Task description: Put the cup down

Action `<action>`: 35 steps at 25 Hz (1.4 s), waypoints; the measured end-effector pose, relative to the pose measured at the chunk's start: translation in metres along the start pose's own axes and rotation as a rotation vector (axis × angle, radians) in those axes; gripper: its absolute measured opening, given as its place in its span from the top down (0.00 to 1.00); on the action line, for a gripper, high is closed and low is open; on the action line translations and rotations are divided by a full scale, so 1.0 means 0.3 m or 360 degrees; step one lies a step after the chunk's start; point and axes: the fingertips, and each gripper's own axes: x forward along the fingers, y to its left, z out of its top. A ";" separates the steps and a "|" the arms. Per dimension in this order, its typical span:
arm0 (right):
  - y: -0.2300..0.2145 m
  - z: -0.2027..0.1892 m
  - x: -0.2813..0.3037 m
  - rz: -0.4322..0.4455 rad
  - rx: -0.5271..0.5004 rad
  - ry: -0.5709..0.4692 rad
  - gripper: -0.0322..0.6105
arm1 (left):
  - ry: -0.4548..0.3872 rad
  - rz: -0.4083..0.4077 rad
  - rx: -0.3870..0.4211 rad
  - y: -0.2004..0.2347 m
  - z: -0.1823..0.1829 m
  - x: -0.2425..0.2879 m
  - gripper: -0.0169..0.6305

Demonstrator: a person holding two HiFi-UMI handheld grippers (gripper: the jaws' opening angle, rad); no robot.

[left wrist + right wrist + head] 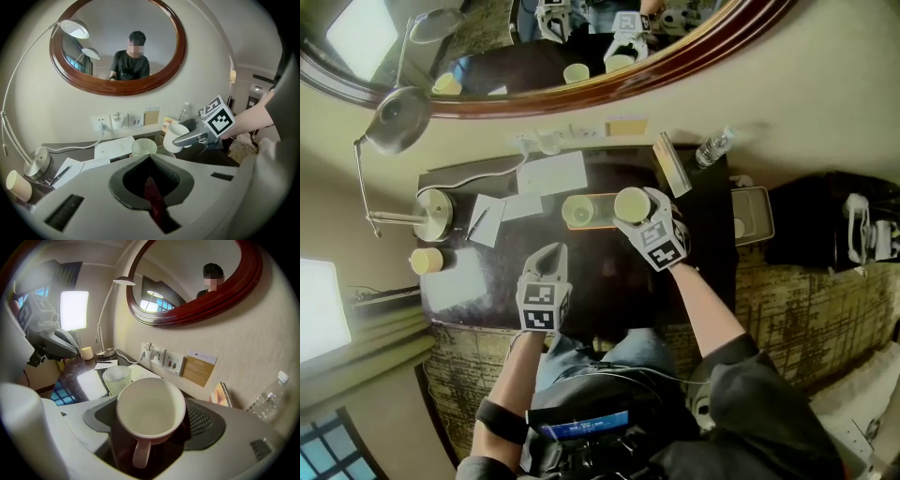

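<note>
At the centre of the head view, my right gripper (pixel 634 208) pinches the white cup (pixel 151 409) between its widely spread jaws. The cup's handle points back towards the gripper's camera. The cup sits over the dark desk (pixel 605 274), just right of a glass tumbler (pixel 577 211). Lower left, my left gripper (pixel 550 255) hovers with its jaws pressed together on nothing.

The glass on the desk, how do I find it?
Look below the big oval mirror at the dark desk. Near its middle, beside the white cup held in the right gripper, stands the glass: see-through and bumpy, with no handle.
</note>
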 end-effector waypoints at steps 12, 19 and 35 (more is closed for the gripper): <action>-0.147 -0.270 -0.266 -0.0395 0.0360 0.0096 0.29 | 0.0032 -0.0157 0.0163 -0.106 -0.010 0.020 0.97; -0.151 -0.443 -0.328 -0.0499 0.0487 0.0164 0.29 | 0.0023 -0.0198 0.0249 -0.154 0.017 0.021 0.97; -0.158 -0.545 -0.335 -0.0540 0.0608 0.0204 0.24 | 0.0054 -0.0188 0.0248 -0.171 0.020 0.011 0.97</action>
